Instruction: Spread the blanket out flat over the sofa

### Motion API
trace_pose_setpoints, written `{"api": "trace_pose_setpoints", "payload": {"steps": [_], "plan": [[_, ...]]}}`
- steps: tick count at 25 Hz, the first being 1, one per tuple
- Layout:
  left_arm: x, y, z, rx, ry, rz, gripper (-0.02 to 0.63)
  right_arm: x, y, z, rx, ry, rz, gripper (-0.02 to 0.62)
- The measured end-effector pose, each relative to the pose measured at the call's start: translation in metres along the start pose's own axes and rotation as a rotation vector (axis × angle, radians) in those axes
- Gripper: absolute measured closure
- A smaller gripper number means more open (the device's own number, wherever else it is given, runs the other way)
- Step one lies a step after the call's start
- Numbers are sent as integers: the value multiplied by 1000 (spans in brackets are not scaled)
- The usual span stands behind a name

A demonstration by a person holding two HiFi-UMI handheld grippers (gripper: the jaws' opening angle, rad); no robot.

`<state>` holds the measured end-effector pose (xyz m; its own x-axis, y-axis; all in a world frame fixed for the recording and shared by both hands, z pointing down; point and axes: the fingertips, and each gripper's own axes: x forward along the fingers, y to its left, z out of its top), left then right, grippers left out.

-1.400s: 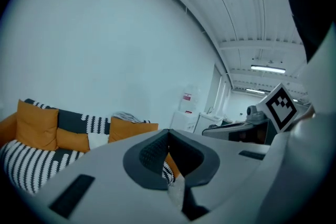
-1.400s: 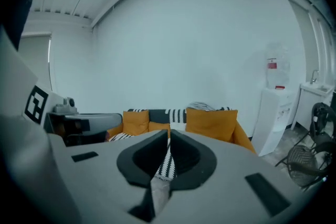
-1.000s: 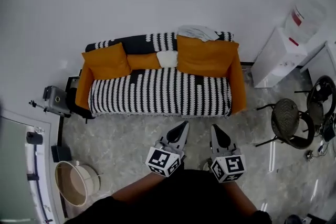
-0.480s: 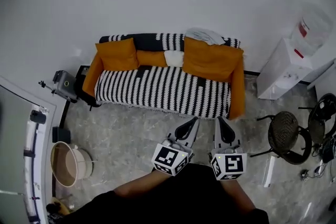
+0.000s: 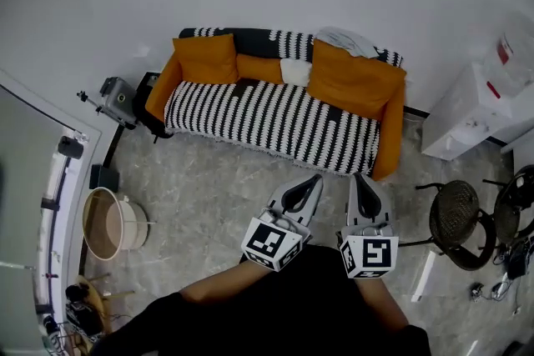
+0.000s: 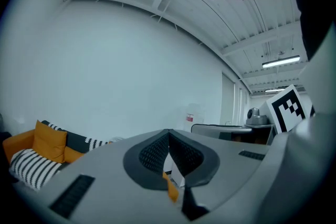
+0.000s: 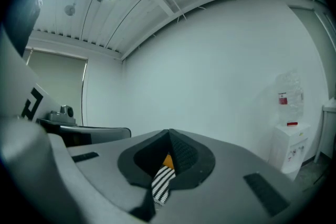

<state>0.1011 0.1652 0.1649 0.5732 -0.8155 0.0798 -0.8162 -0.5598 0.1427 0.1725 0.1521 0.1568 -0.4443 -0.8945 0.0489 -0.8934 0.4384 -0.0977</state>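
The body of the left tool hides most of the sofa at lower left of the left gripper view. In the head view the right edge cuts off the water dispenser; clutter at lower left is too small to tell.

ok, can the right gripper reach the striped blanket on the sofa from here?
Probably not yet: the right gripper, jaws shut, hangs short of the striped blanket, with bare floor between. Nothing blocks the way, so a step forward should do.
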Motion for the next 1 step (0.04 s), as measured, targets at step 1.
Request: {"api": "trace_pose_setpoints", "payload": {"steps": [1], "plan": [[-3,2,1,4,-4,3,600,0,2,-1,-2,-2,2,559]]}}
